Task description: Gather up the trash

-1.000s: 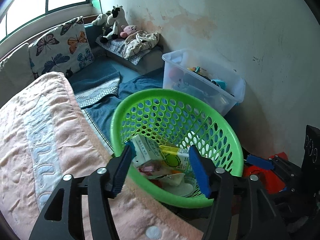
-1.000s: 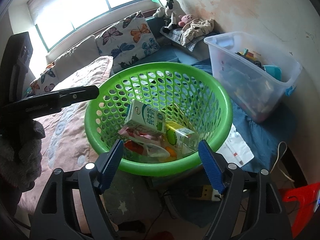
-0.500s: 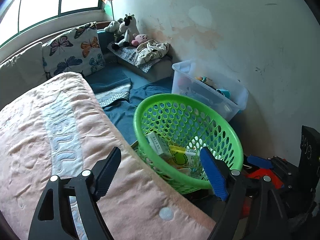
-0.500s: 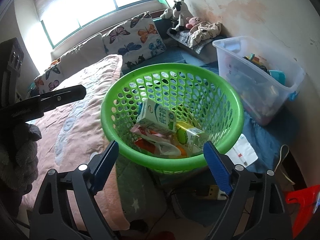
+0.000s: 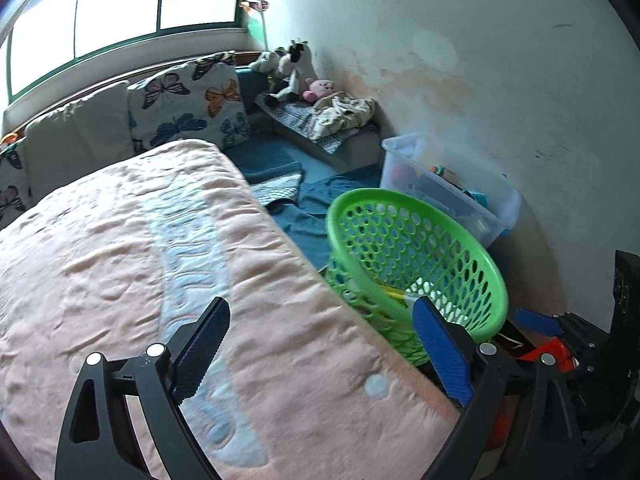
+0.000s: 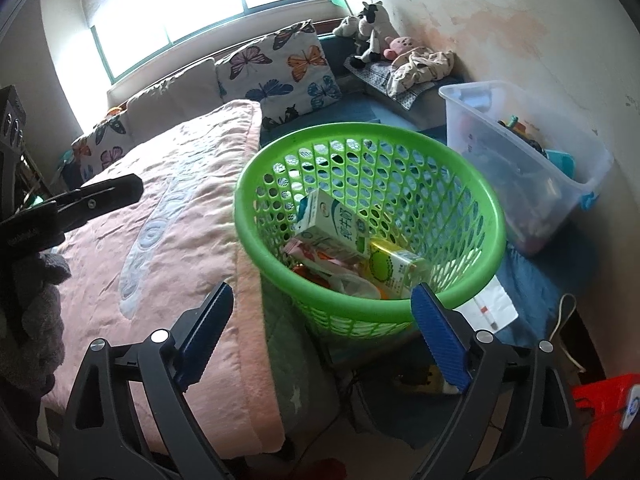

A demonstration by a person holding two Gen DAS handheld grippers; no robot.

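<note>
The left gripper (image 5: 320, 344) stands wide apart with nothing between its blue pads, its jaws having just been opening, and it hangs over the pink blanket (image 5: 120, 260) at the lower middle of its frame. The right gripper (image 6: 320, 336) is likewise spread and empty, its jaws also just opened, low in its frame in front of the green basket (image 6: 360, 304). The basket sits at centre right beside the bed, holding a milk carton (image 6: 336, 228), a yellow-green juice box (image 6: 392, 268) and wrappers. The drop-off looks done; the next move calls for finding more trash, perhaps the white paper (image 6: 492, 308) lying just right of the basket.
</note>
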